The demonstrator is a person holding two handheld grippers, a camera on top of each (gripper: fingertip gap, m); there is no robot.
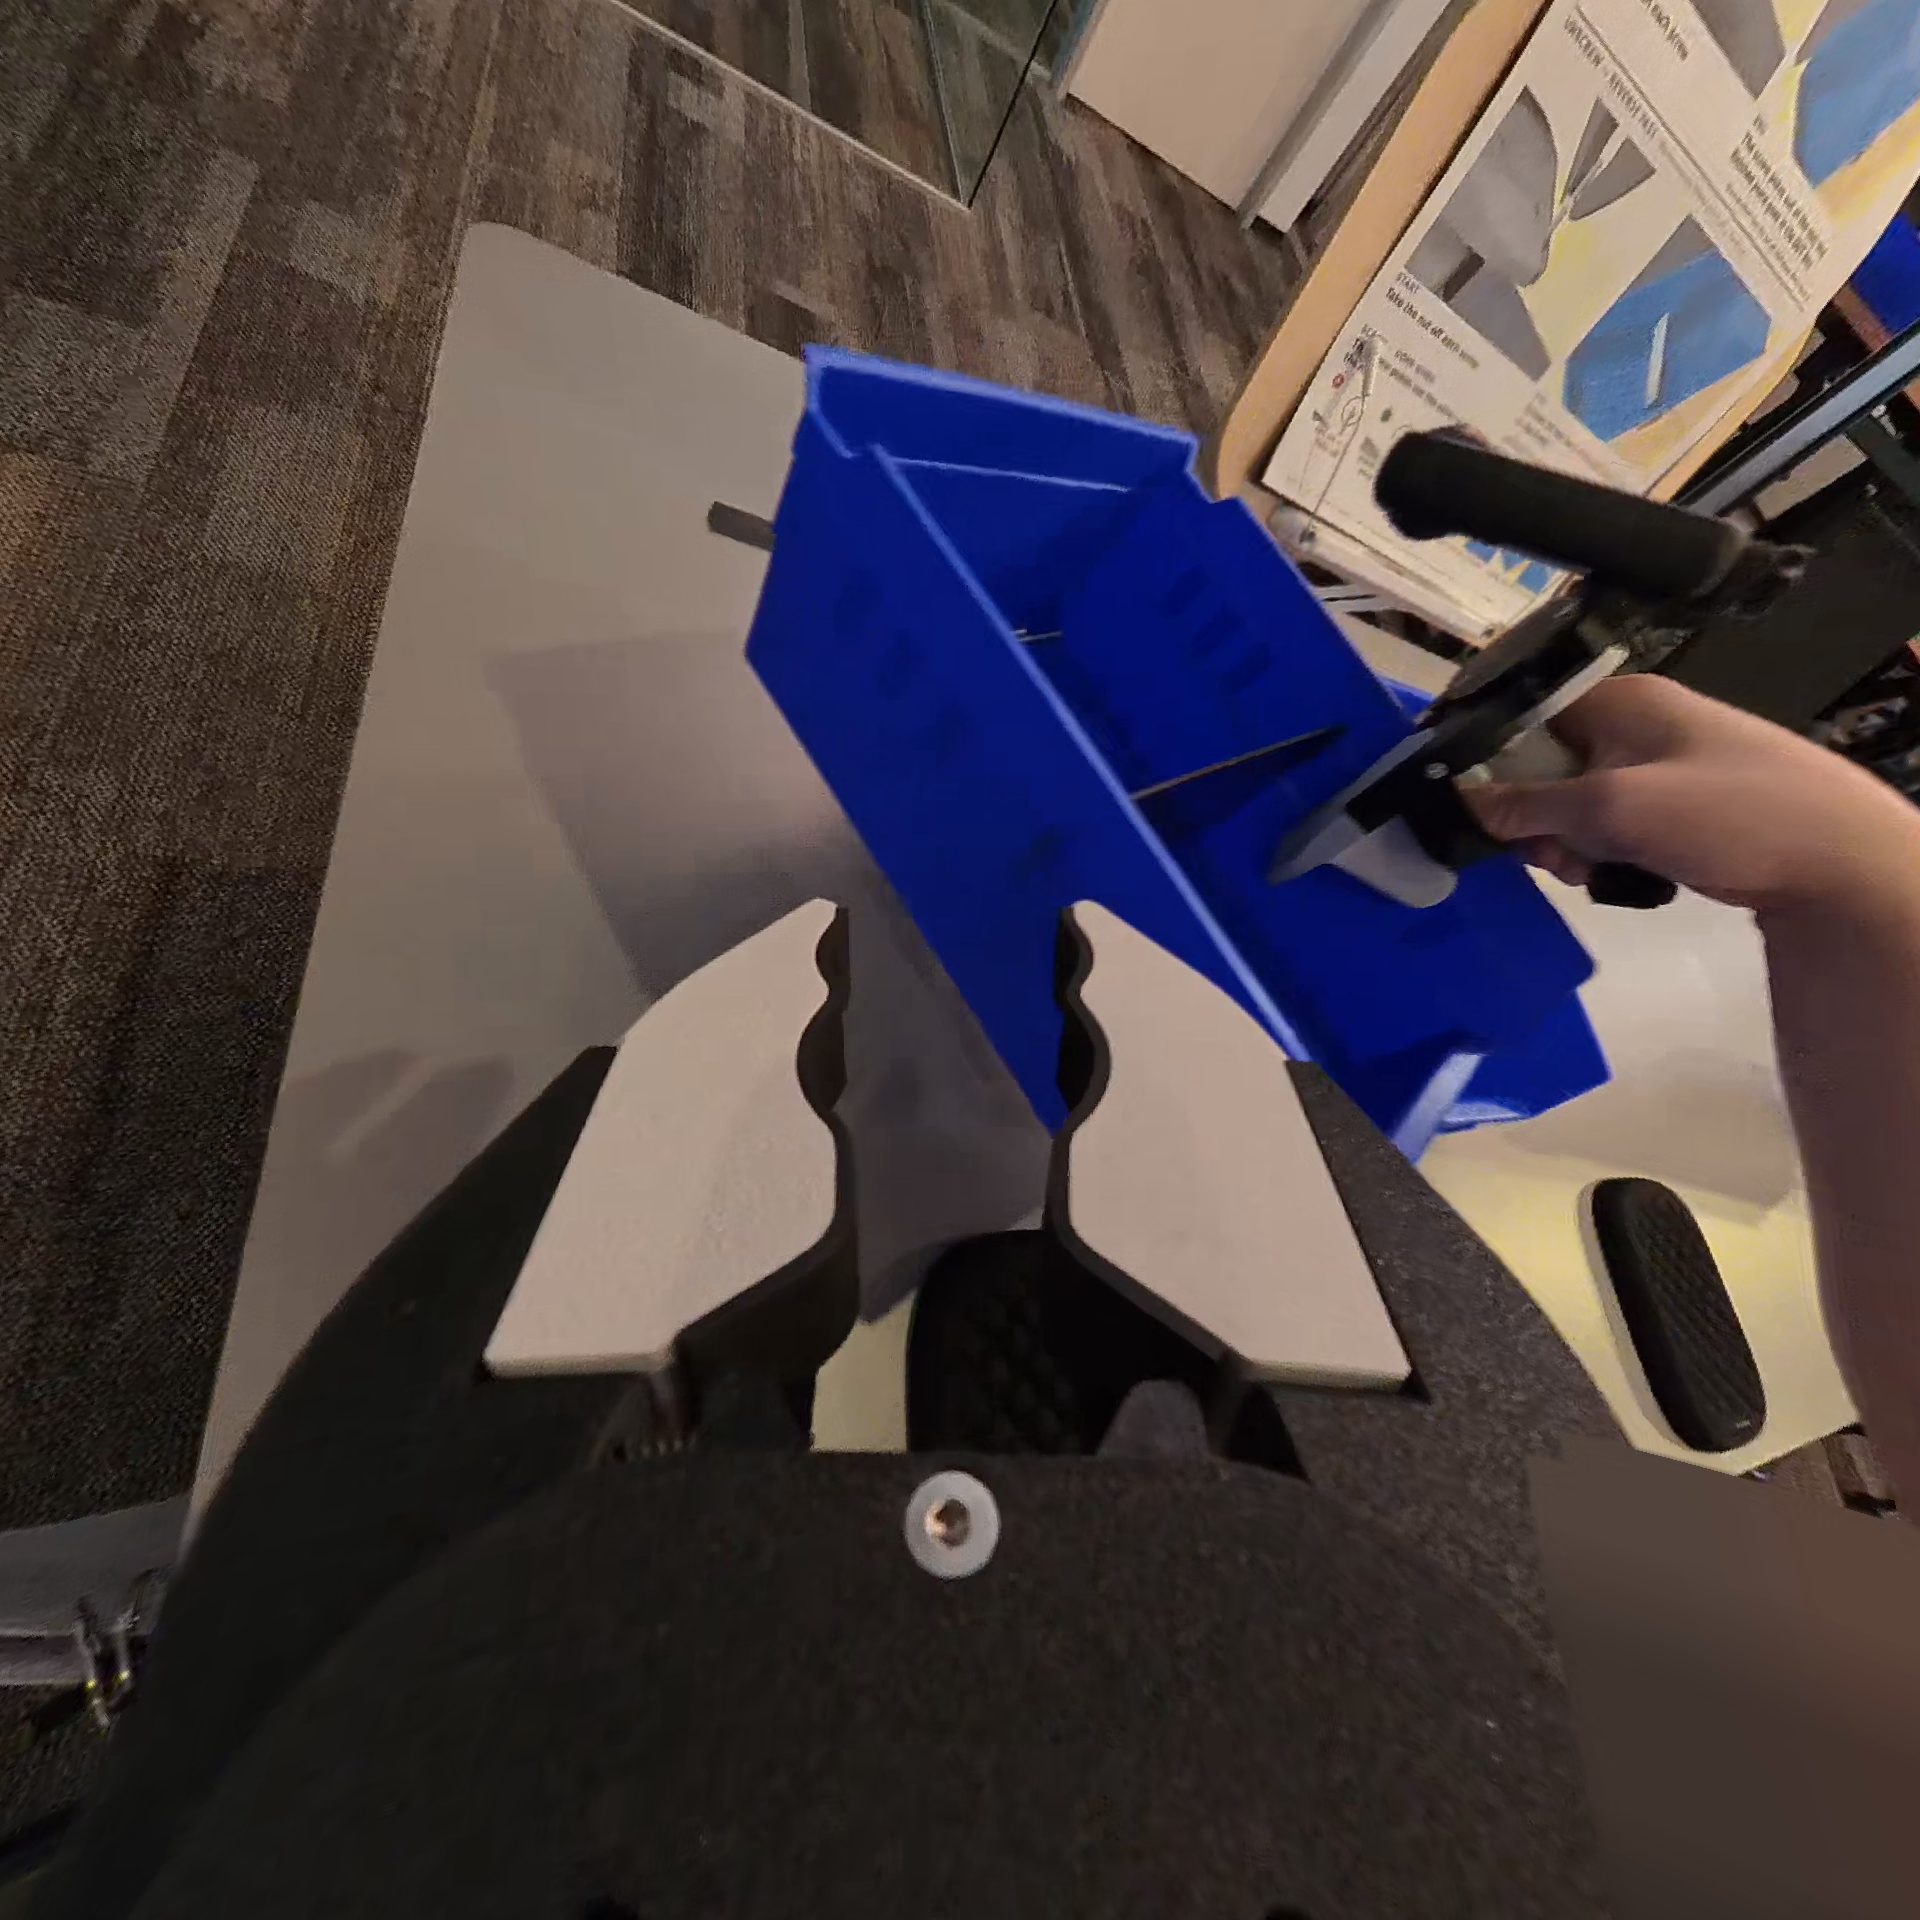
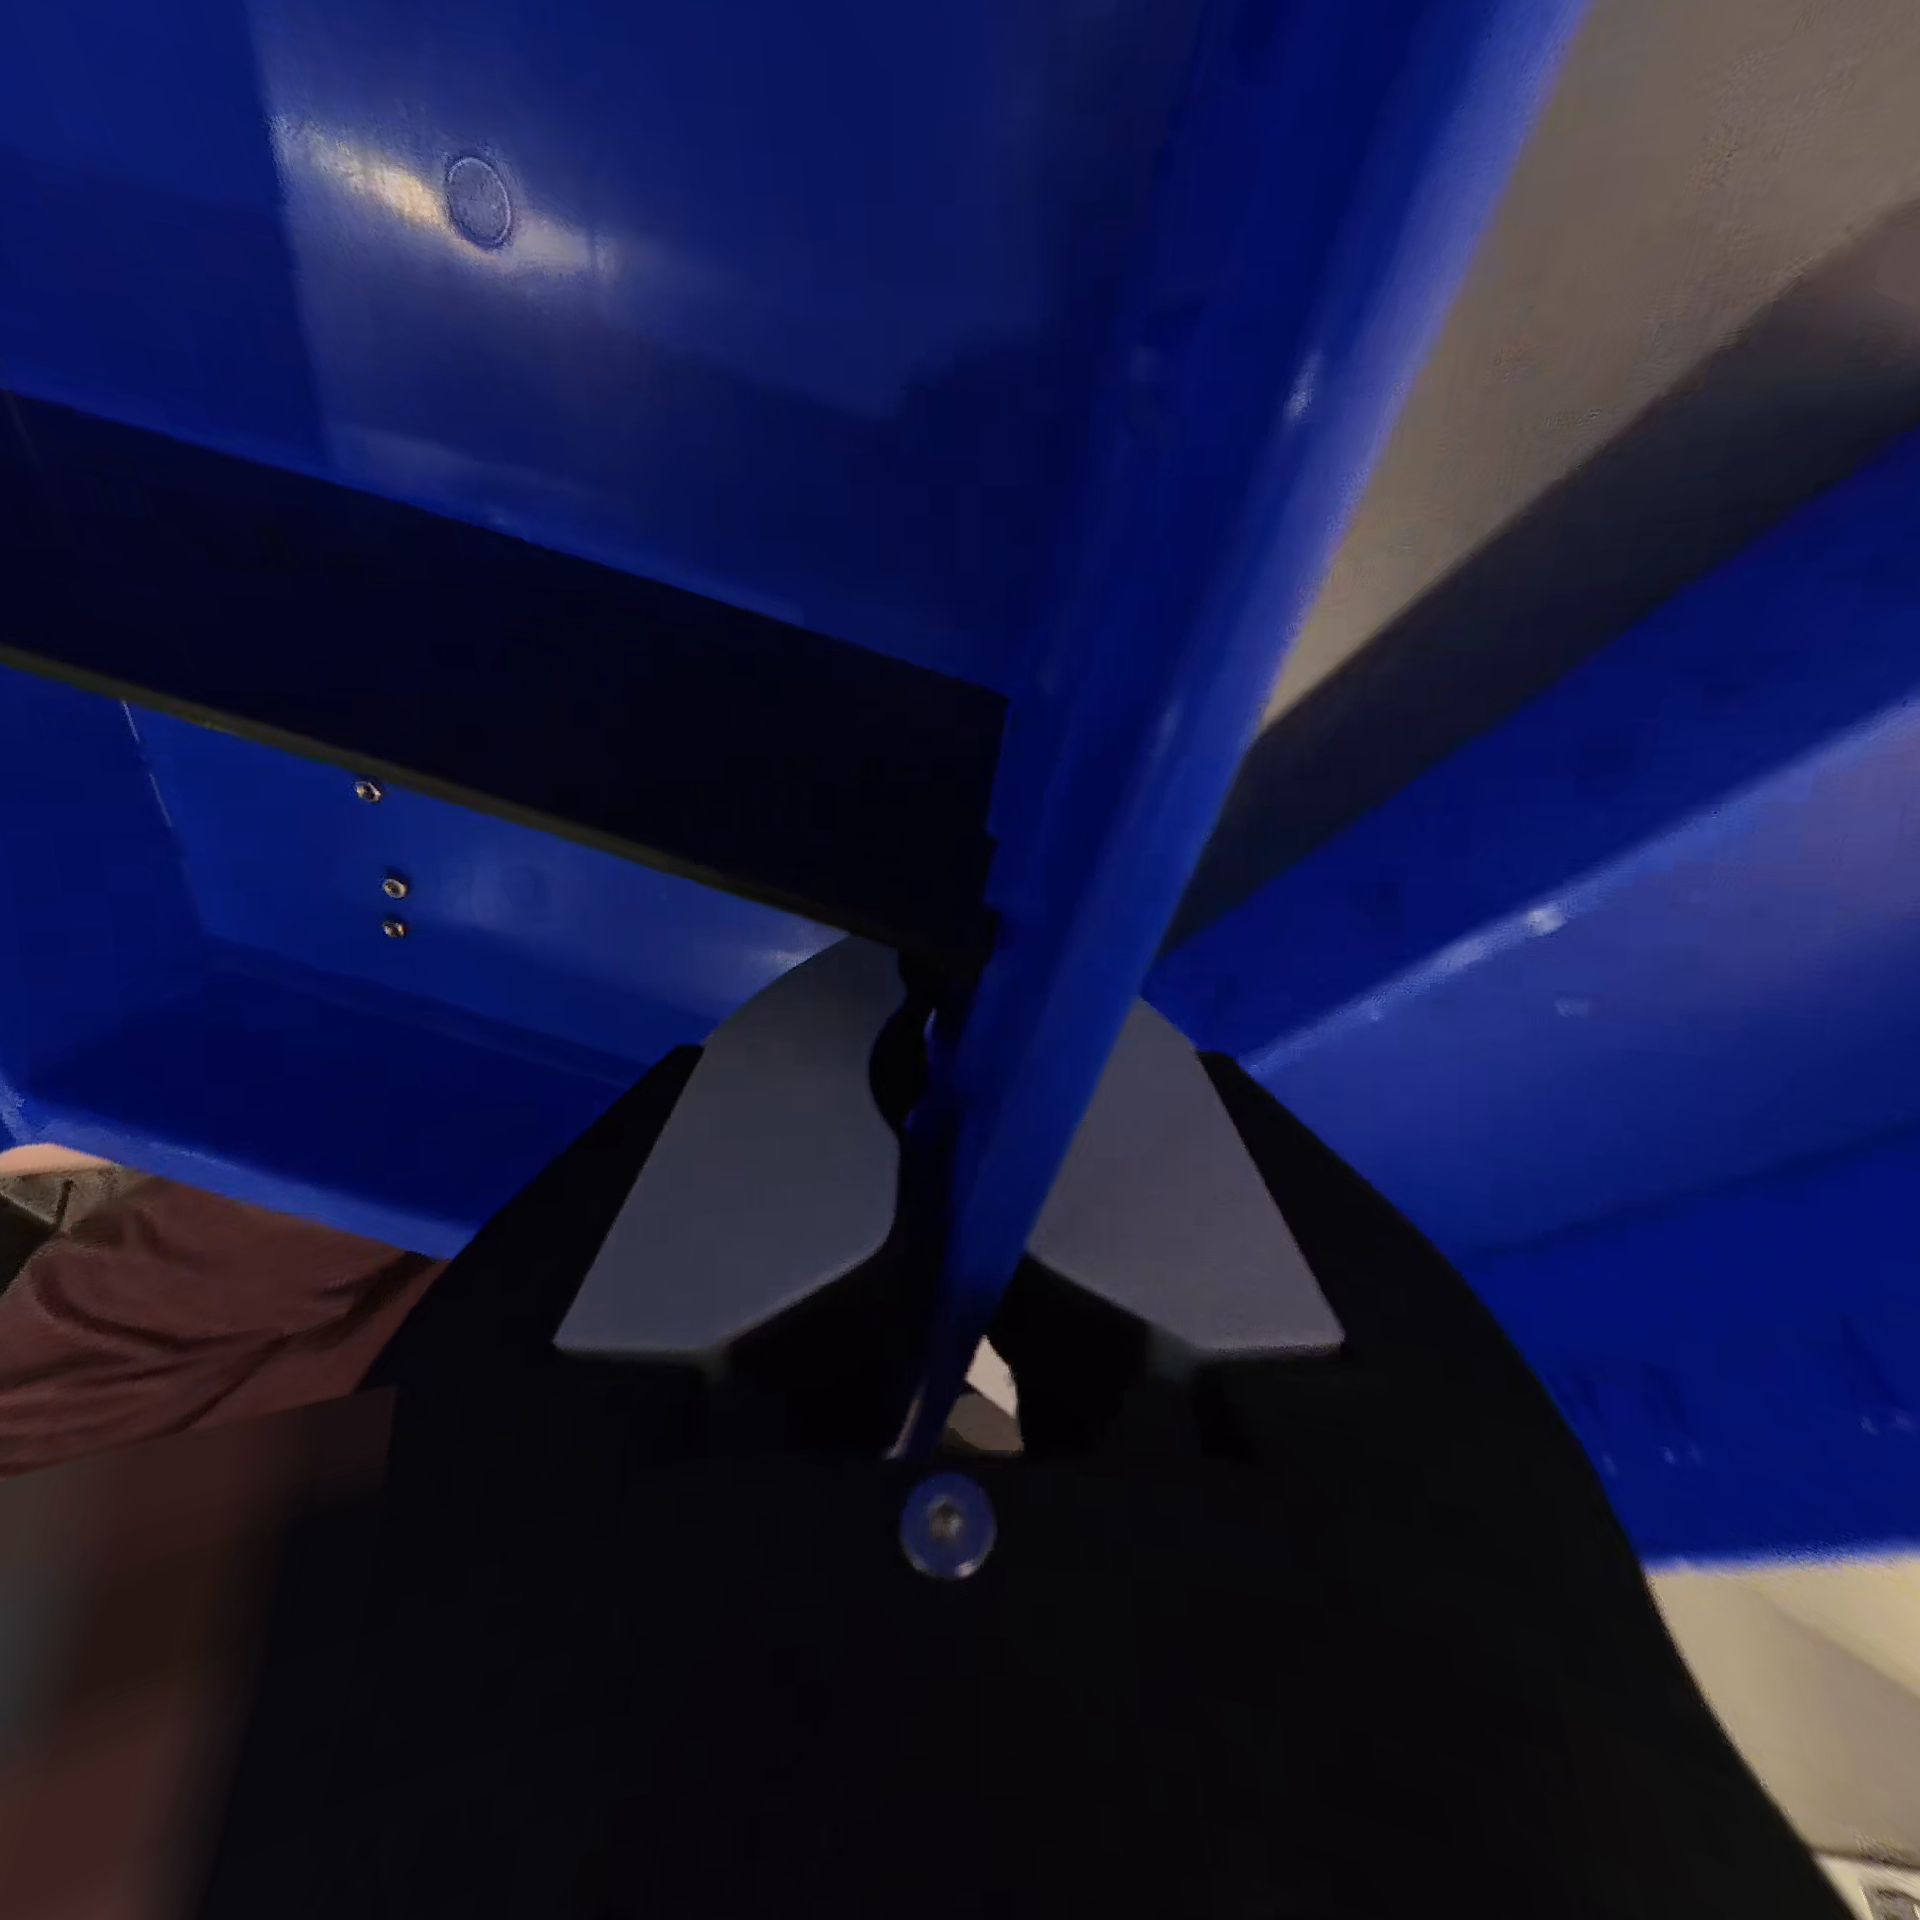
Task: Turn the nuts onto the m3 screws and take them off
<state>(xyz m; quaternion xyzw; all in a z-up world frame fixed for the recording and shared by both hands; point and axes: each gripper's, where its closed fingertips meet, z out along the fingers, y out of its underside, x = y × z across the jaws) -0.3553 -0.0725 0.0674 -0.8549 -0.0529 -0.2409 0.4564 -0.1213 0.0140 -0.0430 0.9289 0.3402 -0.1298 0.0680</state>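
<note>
So the tipped blue bin is pinched by the right gripper at centre frame; nuts could get spilled. Left gripper fingers are spread, empty.

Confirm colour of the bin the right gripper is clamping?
Solid blue bin, clearest in the left wrist view; right gripper grips its wall.

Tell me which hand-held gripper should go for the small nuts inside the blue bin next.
Left. The left hand-held gripper is open, empty and beside the blue bin. The right hand-held gripper is clamped on the bin's wall, tilting it, so it is occupied. Nuts lie inside.
</note>
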